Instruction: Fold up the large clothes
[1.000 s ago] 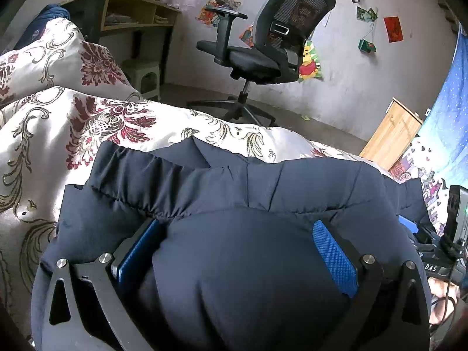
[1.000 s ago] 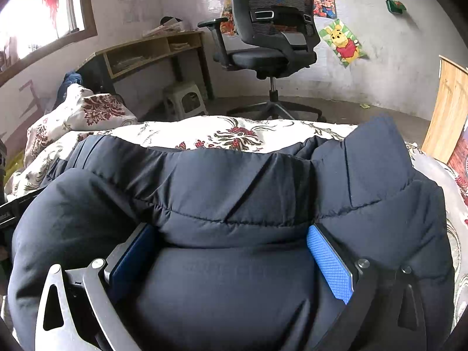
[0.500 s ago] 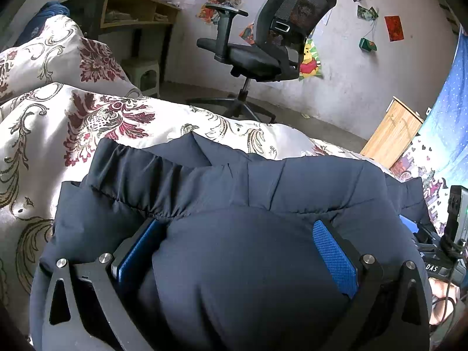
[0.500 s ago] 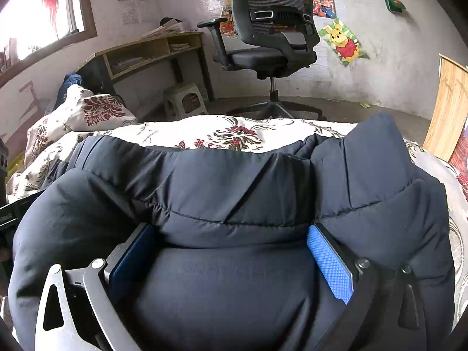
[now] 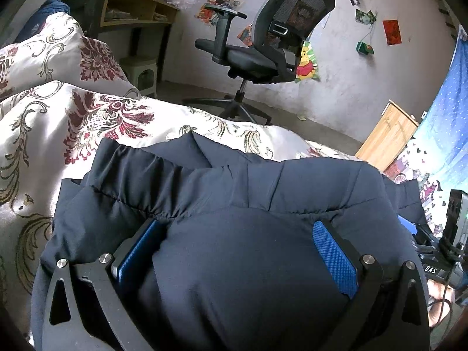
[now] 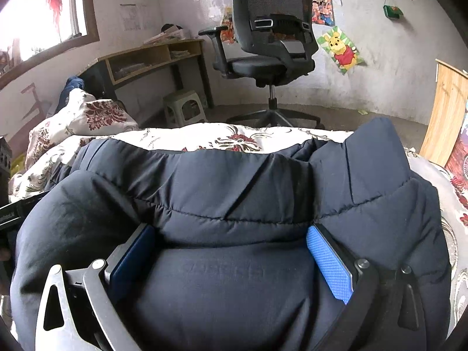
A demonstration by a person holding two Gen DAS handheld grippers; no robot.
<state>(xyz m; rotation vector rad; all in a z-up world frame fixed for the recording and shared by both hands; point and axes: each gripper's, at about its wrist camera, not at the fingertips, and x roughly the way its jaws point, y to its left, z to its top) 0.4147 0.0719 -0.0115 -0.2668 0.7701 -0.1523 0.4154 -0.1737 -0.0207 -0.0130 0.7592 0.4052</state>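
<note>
**Both jaws pinching a thick roll of padded jacket over the bed**

The jaws of the left gripper (image 5: 234,251) are standing fairly wide apart, yet they are not empty: a fat bulge of the navy puffer jacket (image 5: 248,263) is filling the whole gap and pressing against both blue pads (image 5: 335,254). The right gripper (image 6: 231,251) is doing the same, its jaws spread by a thick roll of the same jacket (image 6: 234,278), with a stitched quilting seam running just ahead of the fingertips.

Beyond the jaws, the jacket is bunching up in folds, and its far edge is lying against the floral bedspread (image 5: 96,117) of the bed. A raised flap of it, perhaps the collar, is standing up on the right side of the right wrist view.

Judging by how it is ballooning between the pads, the jacket is probably soft, springy and light for its bulk, with a smooth shell that may be slippery. A grip on the puffed filling is likely compressing air more than cloth, so the fabric could be creeping out under a pull. Seams, the hem or the collar edge are looking like firmer places to hold, since the layers there are thinner and stitched together.

Further out, an office chair (image 6: 269,44), a small stool (image 6: 184,108) and a wooden desk (image 6: 152,58) are standing by the wall.
</note>
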